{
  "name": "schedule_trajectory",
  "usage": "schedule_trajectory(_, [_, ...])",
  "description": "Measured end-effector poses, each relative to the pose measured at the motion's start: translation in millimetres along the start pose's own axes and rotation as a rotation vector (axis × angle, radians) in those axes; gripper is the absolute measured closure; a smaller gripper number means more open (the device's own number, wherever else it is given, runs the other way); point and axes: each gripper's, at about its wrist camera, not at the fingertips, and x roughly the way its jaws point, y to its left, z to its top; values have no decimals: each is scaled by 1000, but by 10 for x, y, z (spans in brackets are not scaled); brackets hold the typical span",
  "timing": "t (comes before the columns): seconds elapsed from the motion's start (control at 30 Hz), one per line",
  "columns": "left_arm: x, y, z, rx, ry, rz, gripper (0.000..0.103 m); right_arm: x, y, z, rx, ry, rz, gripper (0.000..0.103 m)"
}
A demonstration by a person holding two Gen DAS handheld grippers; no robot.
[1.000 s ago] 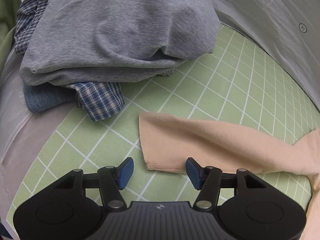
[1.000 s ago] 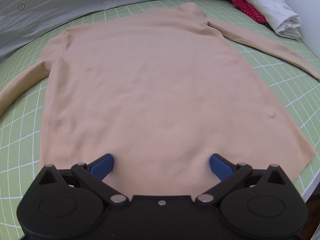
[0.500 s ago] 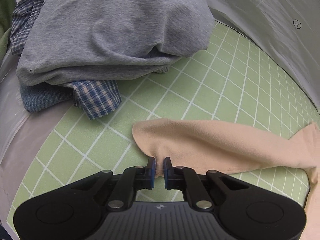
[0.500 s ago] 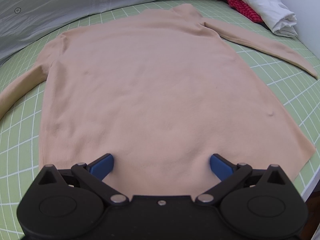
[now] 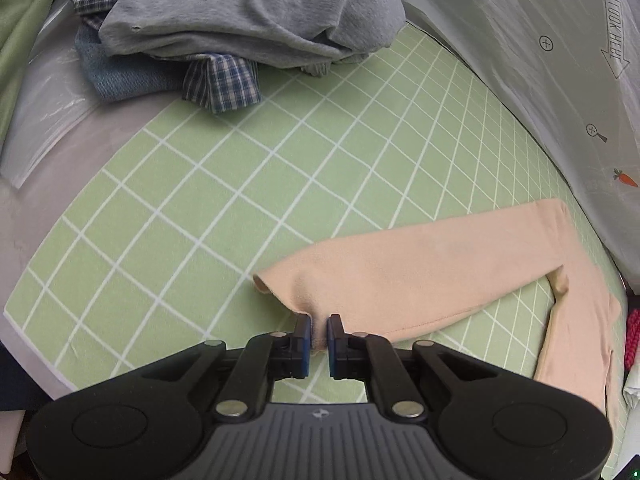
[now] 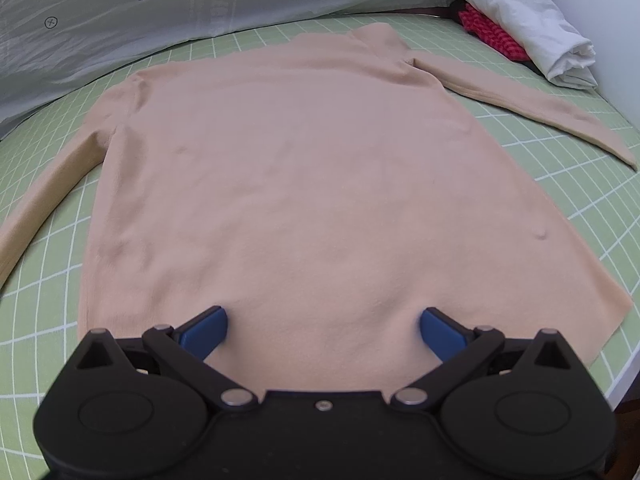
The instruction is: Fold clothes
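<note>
The left claw [image 5: 319, 334], spread wide a second ago with the cuff lying loose ahead of it, is now pressed together on the cuff end of the peach sweater's sleeve [image 5: 420, 268]; a fold of fabric is pinched between its blue pads [image 5: 305, 334]. Since that earlier frame the sleeve has been drawn away from the clothes heap: it then lay close below the pile, and now a broad stretch of green grid mat [image 5: 224, 184] separates them. From the claw the sleeve runs toward 2 o'clock, bends at the far right and joins the garment's body at 4 o'clock. The heap, a grey sweatshirt [image 5: 256, 4] over a blue plaid shirt [image 5: 224, 80] and denim [image 5: 120, 76], sits at 11 o'clock in the left wrist view.

The right claw [image 6: 322, 330] is unchanged from the earlier frames: spread wide, its blue pads [image 6: 204, 330] resting on the hem area of the peach sweater [image 6: 288, 168]. The sweater lies flat on the mat, its body filling the view from the claw toward 12 o'clock, collar at the far end. One sleeve trails to 9 o'clock, the other toward 2 o'clock. A white rolled cloth [image 6: 528, 20] over a red knit item [image 6: 492, 34] lies at 1 o'clock, and a pale printed sheet [image 6: 160, 12] borders the mat at 11 o'clock.
</note>
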Motion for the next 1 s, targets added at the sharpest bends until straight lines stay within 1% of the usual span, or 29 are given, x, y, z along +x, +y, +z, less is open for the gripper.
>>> schedule_trajectory(0.2, [7, 7, -308, 6, 37, -14, 93, -24, -1, -74, 2, -49, -1, 0])
schedule_trajectory(0.33, [79, 46, -434, -47, 80, -18, 92, -31, -16, -84, -7, -62, 6, 0])
schedule_trajectory(0.4, [106, 39, -473, -60, 95, 0, 87, -28, -39, -61, -25, -50, 21, 0])
schedule_trajectory(0.47, [107, -14, -501, -45, 100, 30, 82, -32, -63, -52, -53, -38, 45, 0])
schedule_trajectory(0.53, [60, -92, -529, -39, 80, 45, 77, -44, -94, -56, -88, -28, 76, 0])
schedule_trajectory(0.6, [13, -170, -556, -34, 60, 60, 61, -60, -114, -69, -136, -23, 105, 0])
schedule_trajectory(0.67, [-31, -244, -583, -26, 41, 74, 55, -73, -131, -85, -188, -20, 129, 0])
schedule_trajectory(0.73, [-63, -293, -609, -3, 30, 84, 52, -79, -167, -86, -227, -11, 157, 0])
schedule_trajectory(0.8, [-94, -341, -634, 21, 18, 93, 47, -79, -200, -70, -260, 6, 182, 0])
schedule_trajectory(0.87, [-125, -390, -660, 44, 7, 102, 43, -87, -216, -76, -282, 7, 192, 0])
schedule_trajectory(0.97, [-172, -462, -698, 79, -10, 116, 41, -132, -210, -133, -290, 2, 191, 0])
schedule_trajectory(1.0, [-188, -487, -710, 91, -16, 121, 38, -159, -202, -162, -292, 0, 192, 0])
